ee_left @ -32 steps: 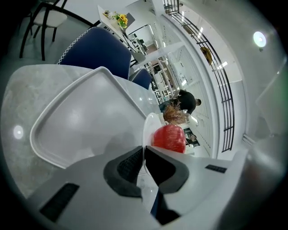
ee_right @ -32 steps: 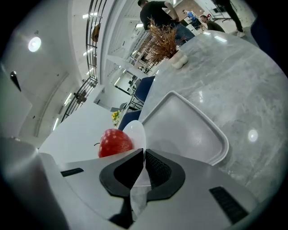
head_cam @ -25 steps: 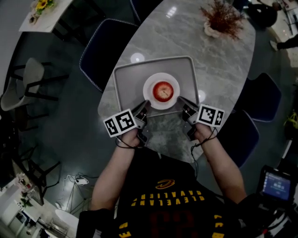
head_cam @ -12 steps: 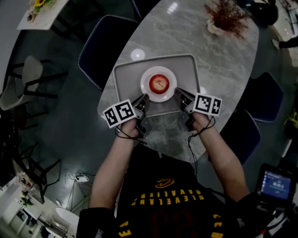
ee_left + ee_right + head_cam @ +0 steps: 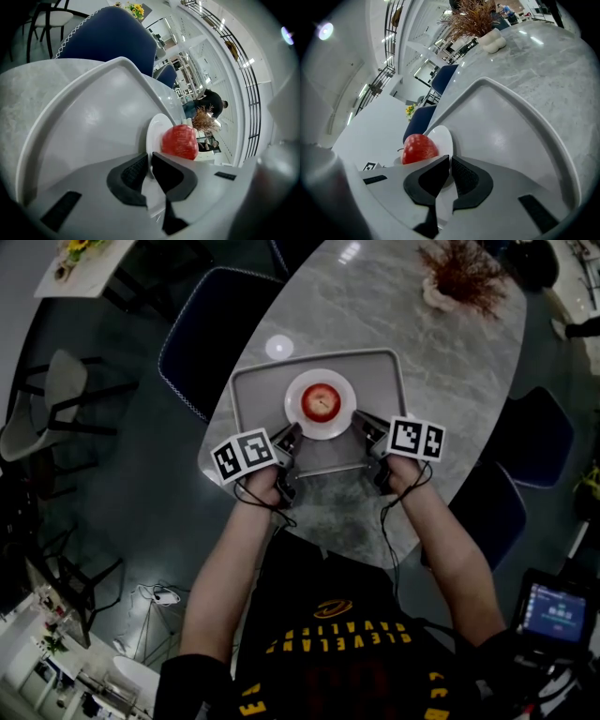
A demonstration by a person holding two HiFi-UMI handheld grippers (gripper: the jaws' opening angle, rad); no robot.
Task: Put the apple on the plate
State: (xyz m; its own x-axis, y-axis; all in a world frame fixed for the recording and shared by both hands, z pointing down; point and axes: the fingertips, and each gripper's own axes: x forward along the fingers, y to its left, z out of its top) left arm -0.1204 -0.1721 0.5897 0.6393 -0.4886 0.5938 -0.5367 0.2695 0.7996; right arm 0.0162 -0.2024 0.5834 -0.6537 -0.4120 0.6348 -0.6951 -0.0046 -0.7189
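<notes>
— Two grippers in your hands: what is each one on?

— My left gripper (image 5: 150,164) has its jaws clenched on the rim of the white plate (image 5: 297,397), with the thin edge pinched between the two dark pads. My right gripper (image 5: 450,165) does the same on the opposite side, jaws closed on the rim.

— Where on the plate, exactly?

— Looking down from my head, the left jaws bite at about 8 o'clock of the plate and the right jaws at about 4 o'clock. The left marker cube (image 5: 242,456) and the right marker cube (image 5: 415,439) sit farther out along those same directions.

— And the apple?

— The red apple (image 5: 321,401) sits on the plate, about in its middle. Neither pair of jaws touches it. In each gripper view it shows just beyond the jaw tips.

— What is under the plate?

— A grey tray (image 5: 258,395) with a raised rim. The plate is over about its middle. I cannot tell whether the plate rests on the tray or is lifted a little off it. The tray lies on the oval marble desk (image 5: 441,352).

— Anything else around?

— A potted dried plant (image 5: 459,277) stands on the desk at 1 o'clock from the tray, well apart from it. A dark blue chair (image 5: 202,334) stands beside the desk at 10 o'clock.
</notes>
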